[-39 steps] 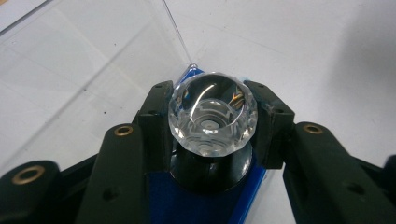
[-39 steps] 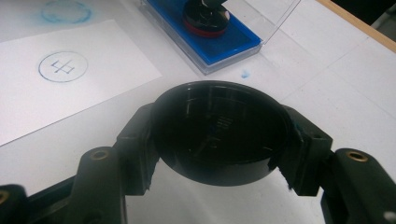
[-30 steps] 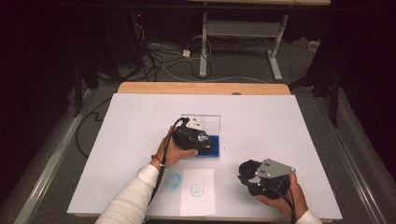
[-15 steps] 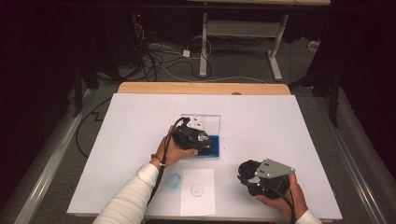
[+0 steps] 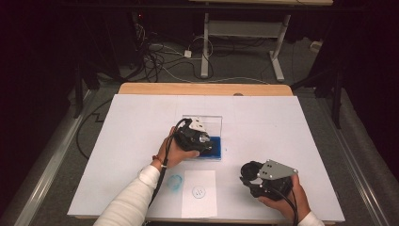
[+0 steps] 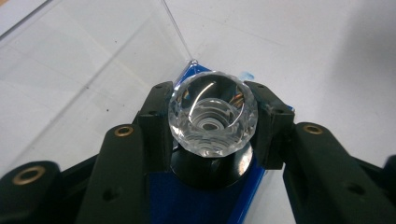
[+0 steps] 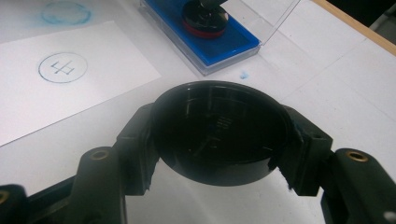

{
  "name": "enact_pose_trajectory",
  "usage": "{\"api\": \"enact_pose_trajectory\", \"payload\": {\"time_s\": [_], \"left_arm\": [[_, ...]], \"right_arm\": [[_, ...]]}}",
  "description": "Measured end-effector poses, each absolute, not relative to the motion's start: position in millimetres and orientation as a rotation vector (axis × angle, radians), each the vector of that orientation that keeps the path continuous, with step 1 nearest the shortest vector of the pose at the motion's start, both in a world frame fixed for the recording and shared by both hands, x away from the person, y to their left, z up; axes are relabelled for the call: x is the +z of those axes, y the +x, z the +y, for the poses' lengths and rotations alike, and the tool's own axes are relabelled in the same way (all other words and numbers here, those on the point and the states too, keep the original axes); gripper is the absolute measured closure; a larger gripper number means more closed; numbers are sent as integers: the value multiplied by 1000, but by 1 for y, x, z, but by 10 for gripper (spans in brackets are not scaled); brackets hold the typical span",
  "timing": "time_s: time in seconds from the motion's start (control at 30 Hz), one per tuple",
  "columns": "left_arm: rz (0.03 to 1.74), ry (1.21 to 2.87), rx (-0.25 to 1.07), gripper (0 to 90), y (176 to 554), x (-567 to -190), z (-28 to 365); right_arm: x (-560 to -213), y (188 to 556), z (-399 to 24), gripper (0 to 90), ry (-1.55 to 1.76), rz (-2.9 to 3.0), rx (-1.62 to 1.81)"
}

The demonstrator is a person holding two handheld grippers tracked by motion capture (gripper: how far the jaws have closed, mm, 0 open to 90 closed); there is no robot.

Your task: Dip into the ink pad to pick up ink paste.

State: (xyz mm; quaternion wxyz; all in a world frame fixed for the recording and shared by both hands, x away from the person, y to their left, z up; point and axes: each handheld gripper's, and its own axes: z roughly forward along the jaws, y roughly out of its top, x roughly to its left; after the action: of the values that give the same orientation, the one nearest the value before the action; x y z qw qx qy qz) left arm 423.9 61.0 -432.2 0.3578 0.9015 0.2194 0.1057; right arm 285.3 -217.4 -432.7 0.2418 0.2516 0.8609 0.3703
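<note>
A stamp with a faceted clear knob (image 6: 212,116) and a black base stands on the blue ink pad (image 6: 187,200) of an open clear case (image 5: 207,123). My left gripper (image 6: 212,122) is shut on the knob, one jaw on each side; in the high view the left gripper (image 5: 201,141) is over the ink pad (image 5: 217,149). The right gripper (image 7: 219,135) is shut on a round black cap (image 7: 219,126), held just above the table. In the high view the right gripper (image 5: 249,175) is near the front right. The right gripper view has the stamp's base (image 7: 205,18) on the pad (image 7: 233,42).
A white sheet of paper (image 5: 200,207) lies at the table's front edge with a blue round stamp mark (image 5: 199,191) on it. A blue ink smudge (image 5: 175,182) stains the table cover to its left. A small blue fleck (image 7: 243,73) lies beside the case.
</note>
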Motion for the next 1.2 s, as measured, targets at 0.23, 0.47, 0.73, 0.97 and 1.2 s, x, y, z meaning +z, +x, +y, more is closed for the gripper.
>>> {"api": "enact_pose_trajectory", "payload": {"time_s": [0.23, 0.47, 0.73, 0.97, 1.2], "left_arm": [[537, 2279, 297, 541, 415, -419, 68], [525, 2228, 307, 541, 407, -405, 85], [512, 2189, 325, 541, 391, -396, 106], [499, 2178, 346, 541, 379, -392, 121], [493, 2165, 349, 541, 367, -383, 135]], "right_arm": [[-433, 286, -220, 385, 701, 2342, 1017], [-430, 285, -221, 385, 700, 2323, 1026], [-430, 288, -221, 385, 703, 2321, 1034], [-429, 290, -220, 385, 707, 2317, 1039], [-427, 290, -222, 385, 705, 2311, 1049]]}}
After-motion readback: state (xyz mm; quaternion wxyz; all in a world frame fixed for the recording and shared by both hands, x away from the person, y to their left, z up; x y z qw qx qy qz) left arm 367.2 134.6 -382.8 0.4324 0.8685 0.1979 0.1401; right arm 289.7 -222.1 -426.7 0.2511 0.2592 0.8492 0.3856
